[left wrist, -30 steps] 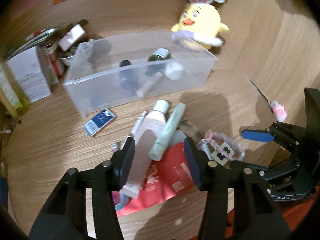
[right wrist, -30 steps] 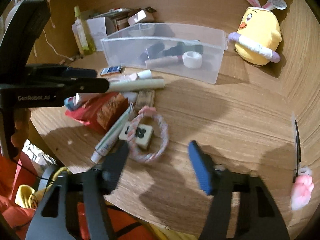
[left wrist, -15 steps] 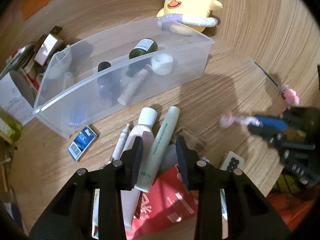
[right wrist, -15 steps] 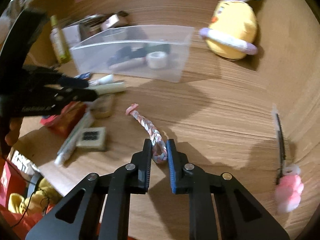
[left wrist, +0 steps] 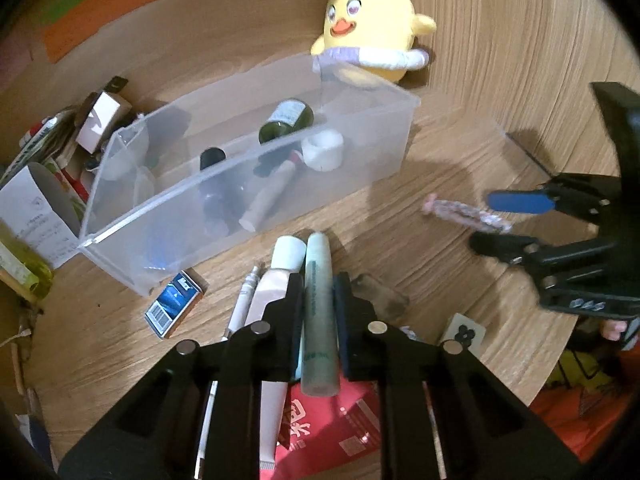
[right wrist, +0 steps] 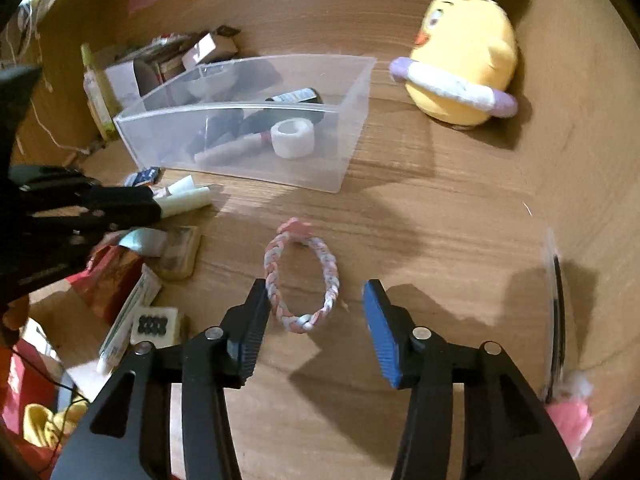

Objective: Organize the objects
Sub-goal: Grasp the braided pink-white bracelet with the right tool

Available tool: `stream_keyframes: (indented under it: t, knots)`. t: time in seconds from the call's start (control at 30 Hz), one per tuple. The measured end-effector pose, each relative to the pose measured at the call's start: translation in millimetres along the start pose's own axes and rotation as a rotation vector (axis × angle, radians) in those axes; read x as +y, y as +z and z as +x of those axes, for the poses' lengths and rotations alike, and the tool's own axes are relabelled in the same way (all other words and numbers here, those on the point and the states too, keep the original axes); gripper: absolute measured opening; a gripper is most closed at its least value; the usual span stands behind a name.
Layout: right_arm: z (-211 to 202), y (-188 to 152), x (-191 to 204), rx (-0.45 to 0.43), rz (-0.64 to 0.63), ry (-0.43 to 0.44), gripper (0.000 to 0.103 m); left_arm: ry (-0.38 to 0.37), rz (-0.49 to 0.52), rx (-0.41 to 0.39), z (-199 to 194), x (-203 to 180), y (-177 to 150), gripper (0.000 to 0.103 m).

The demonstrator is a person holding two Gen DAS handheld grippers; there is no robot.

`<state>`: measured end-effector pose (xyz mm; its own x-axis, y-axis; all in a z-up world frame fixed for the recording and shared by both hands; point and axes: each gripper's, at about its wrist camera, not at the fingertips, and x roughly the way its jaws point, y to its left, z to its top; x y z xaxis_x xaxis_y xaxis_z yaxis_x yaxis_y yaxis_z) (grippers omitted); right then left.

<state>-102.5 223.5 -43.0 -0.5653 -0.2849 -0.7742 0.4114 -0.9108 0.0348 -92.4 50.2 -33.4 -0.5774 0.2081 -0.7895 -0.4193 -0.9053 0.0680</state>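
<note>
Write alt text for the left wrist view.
The left hand-held gripper is shut on a pale green plastic tube lying among clutter on the wooden table. Beyond sits a clear plastic bin holding bottles, with a yellow plush chick behind it.

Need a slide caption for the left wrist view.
Left hand-held gripper shut on pale green tube, clear bin ahead.

**Left clamps, right spreads**

Left gripper (left wrist: pixel 318 300), bottom centre of its view, has just closed, both pads pressing a pale green tube (left wrist: pixel 318 312). Right gripper (right wrist: pixel 314 316), low in its frame, jaws just reopened, pads apart, gripping nothing
</note>
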Motion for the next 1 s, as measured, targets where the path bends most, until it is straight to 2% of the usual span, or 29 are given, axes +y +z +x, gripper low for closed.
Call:
stream_keyframes:
  t: [0.1,0.4,0.47,0.53,0.63,1.0]
  knots:
    - [6,9,7,0.010,-0.029,-0.008,0.058,-0.013,-0.021,-0.035,-10,4,1,0.015]
    - [22,36,19,0.035,-0.057,-0.022,0.058,-0.050,-0.099,-0.129,-33,25,2,0.014]
    - [28,39,23,0.043,-0.072,-0.033,0.054,-0.059,-0.112,-0.141,-36,29,4,0.014]
    - [34,40,24,0.059,-0.080,-0.032,0.035,-0.060,-0.118,-0.151,-37,31,5,0.014]
    - [40,41,22,0.068,-0.066,-0.011,0.021,-0.060,-0.122,-0.169,-43,32,8,0.014]
    - [-2,54,17,-0.072,-0.037,0.008,0.019,-0.070,-0.163,-0.241,-62,39,26,0.014]
